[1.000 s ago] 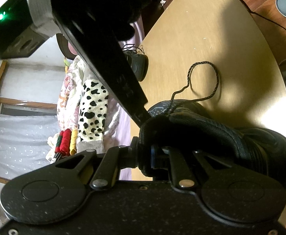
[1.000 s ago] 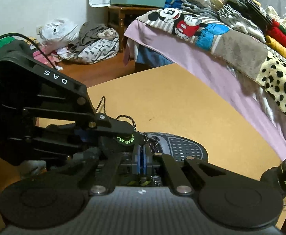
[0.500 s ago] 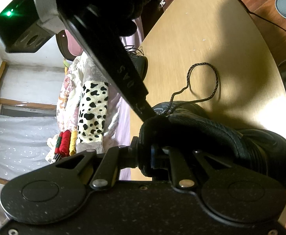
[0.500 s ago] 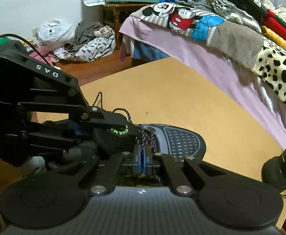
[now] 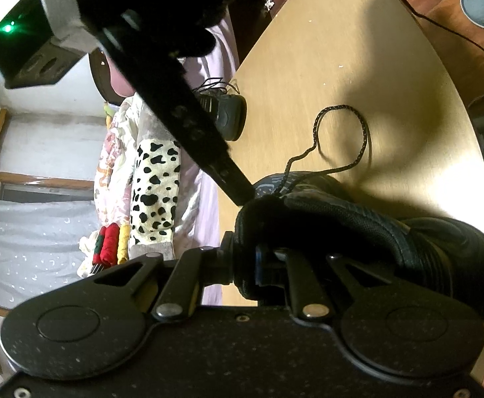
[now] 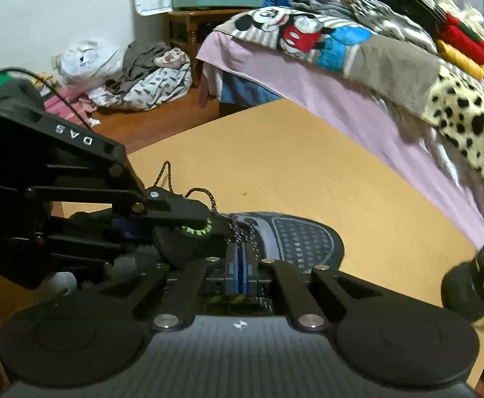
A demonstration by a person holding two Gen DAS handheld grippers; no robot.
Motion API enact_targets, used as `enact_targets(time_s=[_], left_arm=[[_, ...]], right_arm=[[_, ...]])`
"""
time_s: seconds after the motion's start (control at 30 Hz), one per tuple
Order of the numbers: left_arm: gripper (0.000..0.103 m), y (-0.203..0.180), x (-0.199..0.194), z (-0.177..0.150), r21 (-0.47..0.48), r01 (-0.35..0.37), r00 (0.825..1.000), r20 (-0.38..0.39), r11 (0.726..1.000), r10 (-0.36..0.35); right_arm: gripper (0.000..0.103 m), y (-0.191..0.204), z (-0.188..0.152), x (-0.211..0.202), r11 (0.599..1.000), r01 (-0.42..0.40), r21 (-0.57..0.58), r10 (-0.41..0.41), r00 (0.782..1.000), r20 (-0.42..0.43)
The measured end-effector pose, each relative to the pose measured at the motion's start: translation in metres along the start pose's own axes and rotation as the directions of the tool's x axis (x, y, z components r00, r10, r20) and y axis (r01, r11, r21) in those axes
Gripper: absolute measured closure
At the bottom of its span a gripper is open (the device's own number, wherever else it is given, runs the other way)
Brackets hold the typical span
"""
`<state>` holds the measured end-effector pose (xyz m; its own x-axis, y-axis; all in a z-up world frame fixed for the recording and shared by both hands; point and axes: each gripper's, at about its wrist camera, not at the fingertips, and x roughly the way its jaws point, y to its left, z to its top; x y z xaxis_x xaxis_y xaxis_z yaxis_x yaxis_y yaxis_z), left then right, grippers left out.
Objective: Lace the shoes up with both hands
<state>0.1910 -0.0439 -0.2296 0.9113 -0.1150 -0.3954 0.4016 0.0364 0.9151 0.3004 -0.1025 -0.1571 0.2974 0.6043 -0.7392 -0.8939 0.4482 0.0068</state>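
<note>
Left gripper (image 5: pixel 261 265) clamped on the padded tongue/collar edge of the black shoe (image 5: pixel 358 229), pads pressing the fabric right at its fingertips. Shoe sits on the tan table (image 5: pixel 341 66), body running off to the gripper's right, toe ahead of it. Black speckled lace (image 5: pixel 363 132) comes out of the shoe just ahead of the left gripper and makes a loose loop on the table further out.

Right gripper (image 6: pixel 242 258) fully clenched, blue pads together, pinching a strand of the lace where it crosses the eyelets directly in front of its tips. In the right wrist view the shoe's grey dotted toe cap lies just beyond and slightly right of the fingertips; the left gripper body reaches in from the left and meets the shoe right beside the right gripper's tips. In the left wrist view the right gripper comes down from upper left, its tip touching the shoe top.

Second shoe (image 5: pixel 225 112) on the table's far edge, well apart ahead-left of the left gripper. Bed (image 6: pixel 324 76) with piled clothes beyond the table.
</note>
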Motion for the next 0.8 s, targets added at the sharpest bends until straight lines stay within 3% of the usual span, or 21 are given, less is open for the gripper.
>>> enact_targets(time_s=[0.17, 0.23, 0.3, 0.5, 0.73, 0.8], left_arm=[[0.093, -0.002, -0.001, 0.003, 0.018, -0.004, 1.000, -0.003, 1.000, 0.004], [0.093, -0.002, -0.002, 0.004, 0.018, -0.006, 1.000, 0.004, 1.000, 0.006], [0.093, -0.003, -0.004, 0.006, 0.028, -0.011, 1.000, 0.010, 1.000, 0.010], [0.093, -0.007, -0.008, 0.004, 0.056, -0.045, 0.999, 0.022, 0.997, 0.044], [0.093, -0.009, -0.003, -0.002, 0.061, -0.068, 0.998, 0.007, 0.996, 0.068], [0.093, -0.008, -0.004, -0.002, 0.055, -0.068, 0.998, 0.008, 0.996, 0.068]], right_arm=[[0.097, -0.015, 0.000, -0.004, 0.991, 0.009, 0.131, -0.011, 1.000, 0.017], [0.089, -0.020, -0.001, -0.005, 0.982, 0.000, 0.191, -0.004, 1.000, 0.021], [0.073, -0.024, -0.002, -0.007, 0.968, -0.013, 0.249, 0.006, 1.000, 0.030], [0.069, -0.046, 0.009, -0.013, 0.908, -0.095, 0.408, 0.069, 0.994, 0.080], [0.070, -0.050, 0.051, 0.007, 0.923, -0.114, 0.368, 0.144, 0.988, -0.055], [0.076, -0.047, 0.061, 0.015, 0.934, -0.113, 0.339, 0.159, 0.981, -0.112]])
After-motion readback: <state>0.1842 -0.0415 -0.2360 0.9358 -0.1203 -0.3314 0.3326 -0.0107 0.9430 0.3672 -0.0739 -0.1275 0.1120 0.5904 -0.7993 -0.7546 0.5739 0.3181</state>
